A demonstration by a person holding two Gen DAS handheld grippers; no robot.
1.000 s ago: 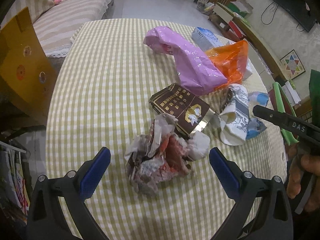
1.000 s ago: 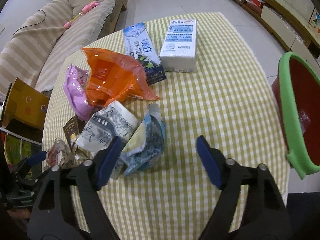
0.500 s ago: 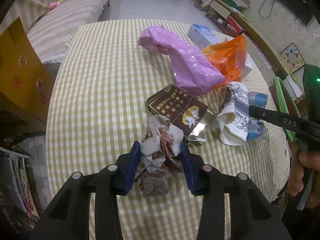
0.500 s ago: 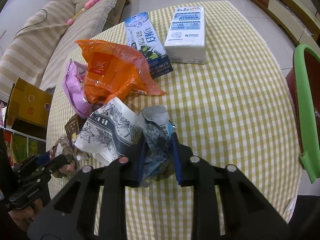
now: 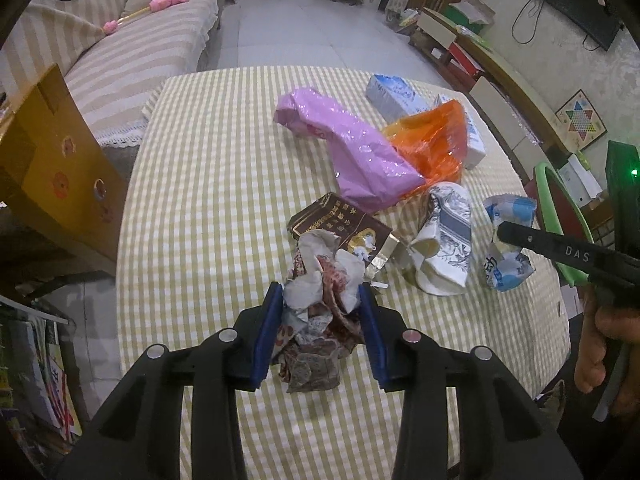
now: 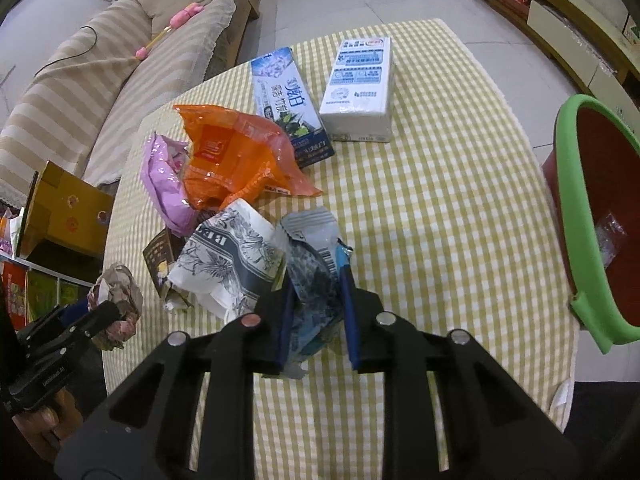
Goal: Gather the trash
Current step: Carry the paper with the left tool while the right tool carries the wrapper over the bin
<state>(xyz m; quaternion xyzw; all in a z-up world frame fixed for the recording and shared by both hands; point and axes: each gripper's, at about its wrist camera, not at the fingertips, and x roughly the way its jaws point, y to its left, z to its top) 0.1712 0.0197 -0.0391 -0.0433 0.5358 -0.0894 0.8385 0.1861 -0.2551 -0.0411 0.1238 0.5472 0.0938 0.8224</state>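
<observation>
My left gripper (image 5: 320,300) is shut on a crumpled wad of red and white paper (image 5: 320,304), lifted a little off the checked tablecloth (image 5: 208,208). My right gripper (image 6: 316,280) is shut on a crushed light-blue wrapper (image 6: 312,256), raised just above the cloth. The same wrapper (image 5: 506,240) shows at the right of the left wrist view, under the right gripper's black finger. The paper wad (image 6: 116,292) appears at the lower left of the right wrist view. A red bin with a green rim (image 6: 576,184) stands past the table's right edge.
On the table lie a white patterned bag (image 6: 228,256), an orange plastic bag (image 6: 232,152), a pink plastic bag (image 5: 352,152), a dark brown packet (image 5: 340,224), a blue carton (image 6: 284,100) and a white box (image 6: 360,88). A striped sofa (image 5: 120,56) and a yellow cardboard box (image 5: 52,160) stand to the left.
Both grippers went from wide open to shut: the left on the paper wad, the right on the blue wrapper. Both then rose a little with their loads.
</observation>
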